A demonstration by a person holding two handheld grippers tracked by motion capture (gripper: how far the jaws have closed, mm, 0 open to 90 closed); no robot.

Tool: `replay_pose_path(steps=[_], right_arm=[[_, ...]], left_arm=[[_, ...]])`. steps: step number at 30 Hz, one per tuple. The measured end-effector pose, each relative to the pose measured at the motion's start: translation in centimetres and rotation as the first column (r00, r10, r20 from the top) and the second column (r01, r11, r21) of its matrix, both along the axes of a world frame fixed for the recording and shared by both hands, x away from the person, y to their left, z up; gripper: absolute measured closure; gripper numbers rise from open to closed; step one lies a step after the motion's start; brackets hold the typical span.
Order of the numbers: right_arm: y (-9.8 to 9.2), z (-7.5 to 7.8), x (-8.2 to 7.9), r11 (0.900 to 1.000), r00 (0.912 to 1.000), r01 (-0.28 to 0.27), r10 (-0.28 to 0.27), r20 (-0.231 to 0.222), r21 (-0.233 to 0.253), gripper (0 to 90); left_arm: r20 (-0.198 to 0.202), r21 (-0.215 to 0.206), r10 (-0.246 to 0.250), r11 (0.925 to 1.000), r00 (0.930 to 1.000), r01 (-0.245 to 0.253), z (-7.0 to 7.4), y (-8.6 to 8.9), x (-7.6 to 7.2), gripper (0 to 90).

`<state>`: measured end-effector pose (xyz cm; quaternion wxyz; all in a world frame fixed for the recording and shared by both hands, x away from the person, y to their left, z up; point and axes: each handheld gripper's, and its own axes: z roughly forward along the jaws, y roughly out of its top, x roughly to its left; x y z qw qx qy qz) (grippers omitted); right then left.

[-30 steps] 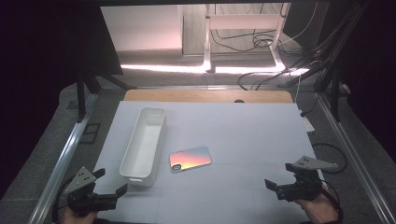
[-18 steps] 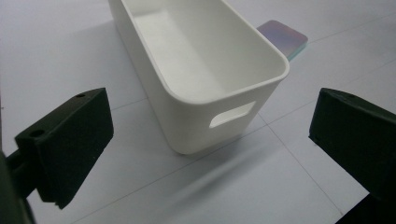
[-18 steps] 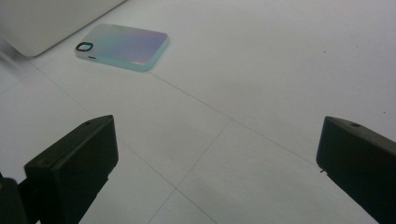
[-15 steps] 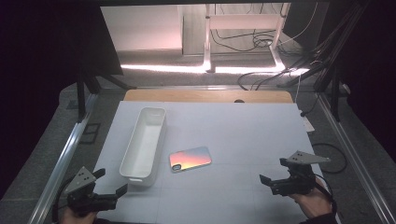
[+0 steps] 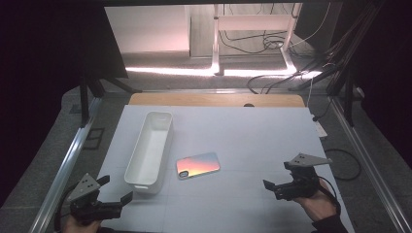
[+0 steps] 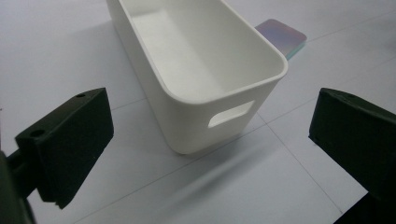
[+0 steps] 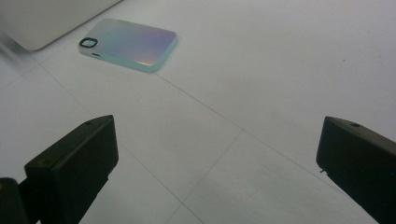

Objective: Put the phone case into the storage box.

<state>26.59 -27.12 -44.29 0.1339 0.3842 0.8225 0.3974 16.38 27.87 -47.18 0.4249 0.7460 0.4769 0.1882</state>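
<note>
A long white bin (image 5: pixel 149 148) lies on the white table sheet (image 5: pixel 243 136), left of centre; it looks hollow inside, with a handle slot in its near end (image 6: pixel 230 114). Right of the bin lies a phone case (image 5: pixel 197 165) with an iridescent pink-orange back, flat on the sheet (image 7: pixel 128 43). My left gripper (image 5: pixel 117 190) is open at the near left corner, just short of the bin's near end. My right gripper (image 5: pixel 276 175) is open at the near right, some way right of the case, its jaws pointing toward it. Nothing is between either pair of jaws.
A wooden board edge (image 5: pixel 214 99) shows at the sheet's far end. Metal rails (image 5: pixel 68 160) run along both sides of the table. Cables (image 5: pixel 272 43) lie on the floor beyond. The right half of the sheet is bare.
My right gripper has moved a little forward and left, toward the phone case. The left gripper, the bin and the case stay where they were.
</note>
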Motion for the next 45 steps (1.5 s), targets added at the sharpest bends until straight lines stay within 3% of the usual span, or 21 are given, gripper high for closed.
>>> replay_pose_path(steps=[17, 22, 45], right_arm=[[1.9, -0.3, 1.1, 0.998, 0.9985, -0.047, 0.047, -0.029, -0.029, 0.0], [2.1, -0.2, 1.3, 0.998, 0.9986, -0.050, 0.049, -0.020, -0.027, 0.0], [4.2, -0.2, 3.0, 0.996, 0.9944, -0.085, 0.085, -0.063, -0.007, 0.0]], left_arm=[[0.000, 0.015, -0.010, 0.9998, 0.9999, 0.010, 0.0, -0.2, 0.0, 1.1], [-0.001, 0.016, -0.012, 0.9998, 0.9999, 0.012, 0.0, -0.2, 0.0, 1.2], [0.000, 0.002, -0.020, 0.9998, 0.9998, 0.020, 0.0, -0.1, 0.0, 1.3]])
